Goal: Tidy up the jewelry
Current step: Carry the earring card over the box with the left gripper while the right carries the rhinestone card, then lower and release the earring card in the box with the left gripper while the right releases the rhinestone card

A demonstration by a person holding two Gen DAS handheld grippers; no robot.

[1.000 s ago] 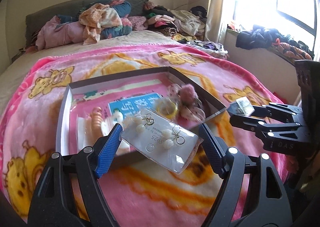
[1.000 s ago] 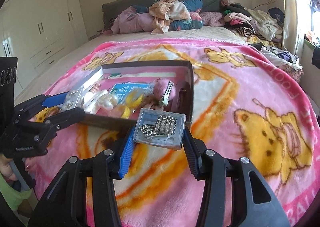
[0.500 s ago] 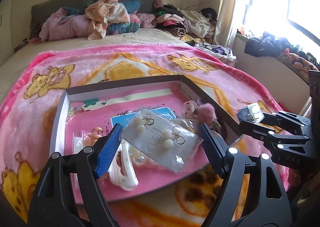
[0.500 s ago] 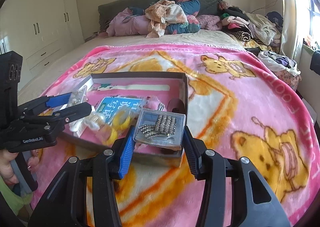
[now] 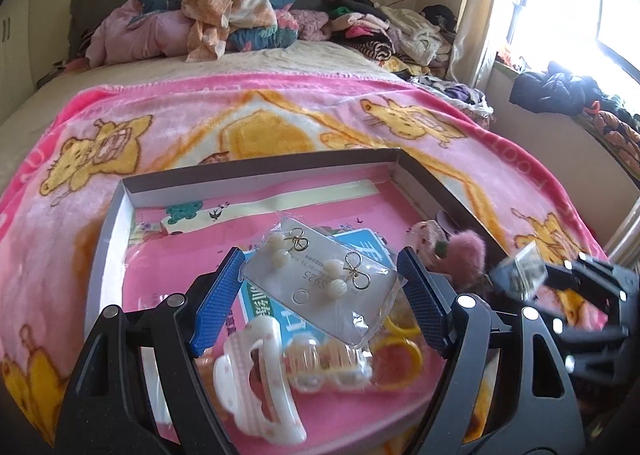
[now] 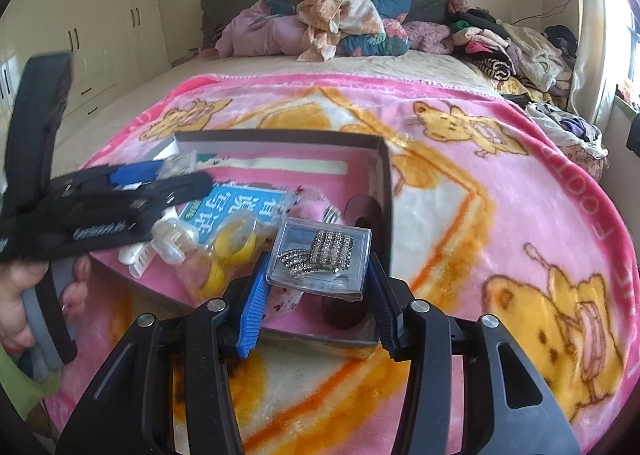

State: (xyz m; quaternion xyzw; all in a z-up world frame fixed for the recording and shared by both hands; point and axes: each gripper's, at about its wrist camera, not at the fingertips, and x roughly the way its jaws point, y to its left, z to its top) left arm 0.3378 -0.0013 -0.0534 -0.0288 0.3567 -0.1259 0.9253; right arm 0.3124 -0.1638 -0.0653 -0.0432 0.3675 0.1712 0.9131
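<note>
My left gripper is shut on a clear earring card with pearl and gold bow earrings, held over the grey shallow box with a pink floor. My right gripper is shut on a small clear case of rhinestone pieces, held over the box's near right corner. In the box lie a white hair claw, yellow rings, a pink pompom and a blue card. The left gripper also shows in the right wrist view.
The box sits on a pink cartoon-bear blanket on a bed. Piled clothes lie at the headboard and along the right side. A window is to the right and white wardrobes to the left.
Both grippers have moved forward, from in front of the box to over it, still holding their items. More of the box's contents now lies beneath them.
</note>
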